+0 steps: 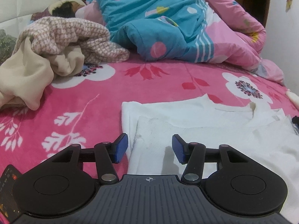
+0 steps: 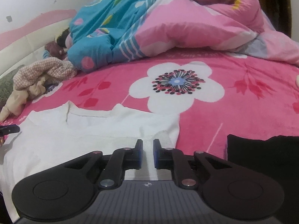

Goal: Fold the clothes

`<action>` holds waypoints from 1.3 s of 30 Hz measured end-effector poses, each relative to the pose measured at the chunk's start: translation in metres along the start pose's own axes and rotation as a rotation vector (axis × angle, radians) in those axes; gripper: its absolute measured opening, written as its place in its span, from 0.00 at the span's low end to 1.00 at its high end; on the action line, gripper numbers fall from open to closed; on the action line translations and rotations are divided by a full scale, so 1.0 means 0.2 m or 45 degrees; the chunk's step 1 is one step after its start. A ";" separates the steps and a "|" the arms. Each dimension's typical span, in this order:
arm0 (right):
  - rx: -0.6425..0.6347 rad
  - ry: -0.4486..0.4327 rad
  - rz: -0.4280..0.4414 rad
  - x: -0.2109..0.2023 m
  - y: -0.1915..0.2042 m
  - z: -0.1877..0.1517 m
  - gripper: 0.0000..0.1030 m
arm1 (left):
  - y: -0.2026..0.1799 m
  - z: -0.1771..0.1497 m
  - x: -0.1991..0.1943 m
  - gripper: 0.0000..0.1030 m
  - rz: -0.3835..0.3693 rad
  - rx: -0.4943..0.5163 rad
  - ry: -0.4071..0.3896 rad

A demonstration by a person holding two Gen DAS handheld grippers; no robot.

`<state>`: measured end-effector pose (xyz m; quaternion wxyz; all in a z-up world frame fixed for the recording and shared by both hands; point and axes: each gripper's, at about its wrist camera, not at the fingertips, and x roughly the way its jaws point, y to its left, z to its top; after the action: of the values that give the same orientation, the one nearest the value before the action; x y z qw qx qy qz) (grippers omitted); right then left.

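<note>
A white garment [image 1: 214, 130] lies flat on the pink flowered bed cover [image 1: 93, 102], its neckline toward the far side. In the left wrist view my left gripper [image 1: 150, 149] hovers low over the garment's left edge. Its blue pads stand wide apart with only flat cloth under them. In the right wrist view the same white garment [image 2: 84, 134] fills the lower left. My right gripper [image 2: 148, 152] sits near its right edge, the jaws drawn close with a raised ridge of white cloth pinched between the pads.
A blue and pink quilt [image 1: 168, 22] is heaped at the back with a person's head [image 1: 65, 9] showing beside it. A houndstooth and beige bundle [image 1: 56, 43] lies at the left. A black cloth [image 2: 261, 149] sits right of the right gripper. A phone [image 1: 8, 188] lies at the near left.
</note>
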<state>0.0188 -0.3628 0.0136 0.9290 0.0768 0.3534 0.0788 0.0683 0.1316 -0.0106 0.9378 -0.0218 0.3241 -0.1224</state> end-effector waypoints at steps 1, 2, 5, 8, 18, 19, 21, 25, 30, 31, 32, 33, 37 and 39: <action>-0.001 -0.001 -0.004 0.00 0.00 0.00 0.09 | 0.00 0.00 0.00 0.50 0.001 0.000 -0.005; -0.001 -0.001 -0.008 0.00 0.00 0.00 0.09 | 0.00 0.01 0.01 0.50 0.000 -0.001 -0.010; 0.043 -0.006 -0.014 0.01 -0.03 0.00 0.10 | 0.00 0.02 0.03 0.50 -0.004 -0.005 -0.017; 0.090 -0.009 -0.019 0.02 -0.06 0.00 0.11 | -0.01 0.04 0.05 0.50 -0.014 0.001 -0.020; 0.190 0.005 0.015 0.04 -0.14 -0.01 0.22 | -0.08 0.06 0.10 0.50 -0.018 0.084 0.010; 0.193 0.007 0.016 0.04 -0.14 -0.01 0.22 | -0.07 0.06 0.10 0.50 -0.014 0.072 0.022; 0.199 0.006 0.016 0.04 -0.15 -0.01 0.28 | -0.06 0.06 0.12 0.50 -0.010 0.043 0.041; 0.207 -0.005 0.025 0.03 -0.16 -0.02 0.31 | -0.02 0.07 0.15 0.50 -0.045 -0.035 0.083; 0.212 -0.003 0.042 0.01 -0.17 -0.03 0.31 | 0.03 0.07 0.16 0.46 -0.073 -0.110 0.107; 0.206 -0.004 0.046 0.01 -0.17 -0.03 0.31 | 0.03 0.07 0.16 0.45 -0.074 -0.112 0.110; 0.201 -0.004 0.049 0.01 -0.17 -0.02 0.31 | 0.03 0.07 0.16 0.44 -0.075 -0.109 0.113; 0.197 -0.001 0.051 0.03 -0.17 -0.02 0.31 | 0.03 0.07 0.16 0.41 -0.072 -0.101 0.114; 0.168 0.006 0.050 0.07 -0.16 -0.02 0.31 | 0.01 0.08 0.15 0.27 -0.047 -0.062 0.105; 0.152 0.005 0.058 0.08 -0.16 -0.02 0.28 | 0.00 0.08 0.14 0.15 -0.028 -0.048 0.092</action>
<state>0.0312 -0.3897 -0.0052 0.9201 0.1397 0.3573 0.0788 0.0992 0.1246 -0.0156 0.9235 -0.0386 0.3599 -0.1272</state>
